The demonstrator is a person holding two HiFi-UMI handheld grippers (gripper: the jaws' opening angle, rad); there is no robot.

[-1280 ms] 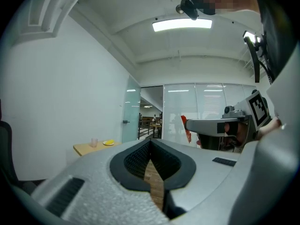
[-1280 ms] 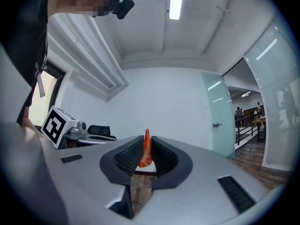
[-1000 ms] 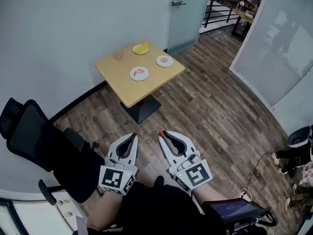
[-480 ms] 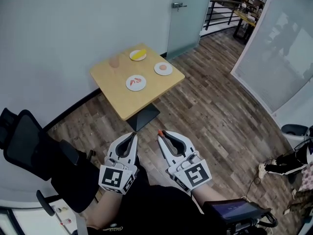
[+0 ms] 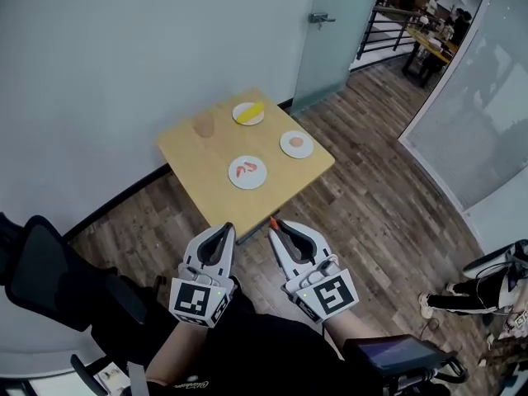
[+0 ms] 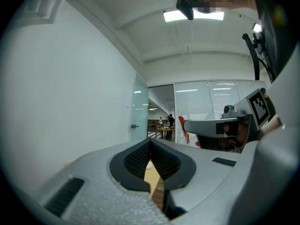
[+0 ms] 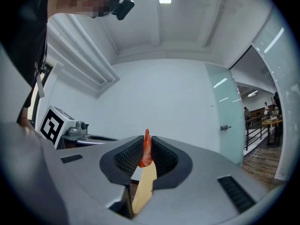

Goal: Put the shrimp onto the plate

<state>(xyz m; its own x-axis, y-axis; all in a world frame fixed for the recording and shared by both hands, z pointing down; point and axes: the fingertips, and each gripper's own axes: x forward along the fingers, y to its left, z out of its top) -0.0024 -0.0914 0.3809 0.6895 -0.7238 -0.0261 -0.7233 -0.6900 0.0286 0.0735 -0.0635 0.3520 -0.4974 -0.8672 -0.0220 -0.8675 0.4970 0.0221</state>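
A red shrimp stands pinched upright between the pads of my right gripper, which is shut on it. In the head view the shrimp pokes out at the tip of the right gripper, over the wooden floor just short of the table. My left gripper is beside it, jaws shut with nothing in them; its tips meet. On the small wooden table ahead lies a white plate carrying shrimp.
The table also holds a plate with a yellow item, a plate with an orange item and a cup. A black office chair stands at the left. A frosted glass door is behind, and a tablet sits at lower right.
The table and its plates have come closer to both grippers in the head view. Both grippers keep the same pose, the right still shut on the shrimp.
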